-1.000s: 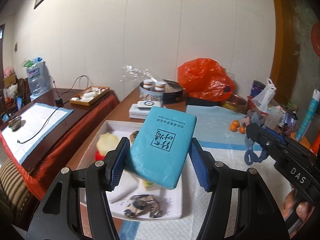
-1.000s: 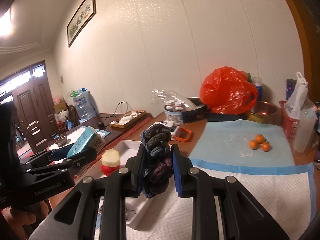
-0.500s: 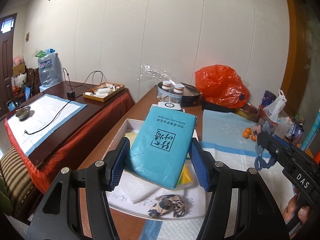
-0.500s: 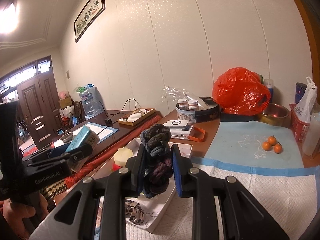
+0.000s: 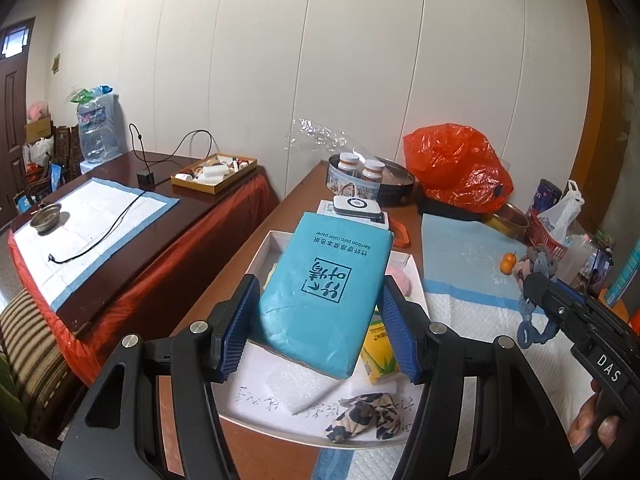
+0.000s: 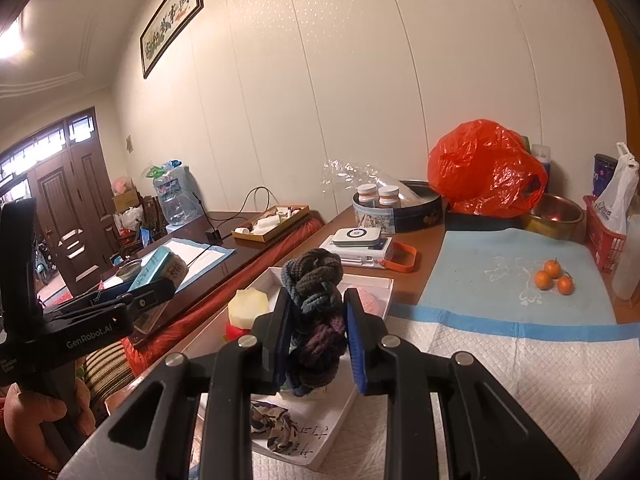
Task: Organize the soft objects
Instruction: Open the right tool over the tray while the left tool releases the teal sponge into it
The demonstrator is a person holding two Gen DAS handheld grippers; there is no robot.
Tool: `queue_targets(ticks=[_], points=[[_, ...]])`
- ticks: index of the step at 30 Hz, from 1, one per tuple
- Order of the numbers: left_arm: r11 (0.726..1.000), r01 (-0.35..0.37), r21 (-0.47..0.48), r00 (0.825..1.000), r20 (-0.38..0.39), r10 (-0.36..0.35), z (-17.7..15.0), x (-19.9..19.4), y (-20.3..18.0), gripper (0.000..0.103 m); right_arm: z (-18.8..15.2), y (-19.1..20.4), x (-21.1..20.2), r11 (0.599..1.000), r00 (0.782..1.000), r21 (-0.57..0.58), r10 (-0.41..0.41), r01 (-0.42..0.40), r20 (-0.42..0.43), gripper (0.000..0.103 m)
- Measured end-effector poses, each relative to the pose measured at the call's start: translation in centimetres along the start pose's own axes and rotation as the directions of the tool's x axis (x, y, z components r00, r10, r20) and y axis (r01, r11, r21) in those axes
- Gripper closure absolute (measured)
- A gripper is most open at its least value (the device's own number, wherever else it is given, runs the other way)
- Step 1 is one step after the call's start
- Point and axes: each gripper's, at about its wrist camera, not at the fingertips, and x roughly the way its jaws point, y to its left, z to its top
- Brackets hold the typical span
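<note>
Tissue pack, teal and printed with dark lettering, is clamped between the blue pads of the left hand-held gripper at the centre of the left wrist view, tilted with its far end raised. Much of the white tray below is hidden by it; only an edge of a yellow-green carton, a pink ball and a patterned cloth scrap can be made out. In the right wrist view the same pack is seen small at mid left, and its print cannot be read there.

Knotted dark yarn bundle is gripped between the pads of the right hand-held gripper, held above the near part of the tray, whose contents directly behind it are concealed. At the right edge of the left wrist view this bundle is partly cut off by the gripper body.

Farther back on the worktop, three small oranges lie on a blue pad, with an orange plastic bag beyond.
</note>
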Motion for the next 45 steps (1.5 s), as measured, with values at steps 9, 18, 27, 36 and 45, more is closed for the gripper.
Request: queue_targets(ticks=[9,18,27,36,45], points=[[0.998,0.044,0.044,0.998,0.038,-0.045,5.3,1.2,1.2,0.042,1.5,2.3,2.8,0.999,1.0,-0.035,-0.005,0.004,-0.022,0.077],[0.995,0.064,0.075,0.998,-0.025,-0.062,7.5,6.0,2.4,0.042,4.1,6.0,5.7,0.999,0.999,-0.035,0.021,-0.022,-0.034,0.077],[0.995,0.081,0.061,0.977,-0.201,-0.067,4.7,12.9,3.8,0.042,1.4,7.6,9.7,1.0,0.984,-0.011,-0.01,0.008,-0.179,0.077],[0.991,0.103,0.088,0.958,-0.277,-0.075,3.4,16.4,3.3,0.042,0.1,6.8,12.1,0.998,0.966,0.014,-0.056,0.061,-0.252,0.077],[0.999,0.01,0.045,0.973,-0.229,0.001,2.5,15.9,5.1,0.005,-0.6,5.3,13.4,0.99,0.95,0.017,-0.13,0.141,-0.285,0.016]])
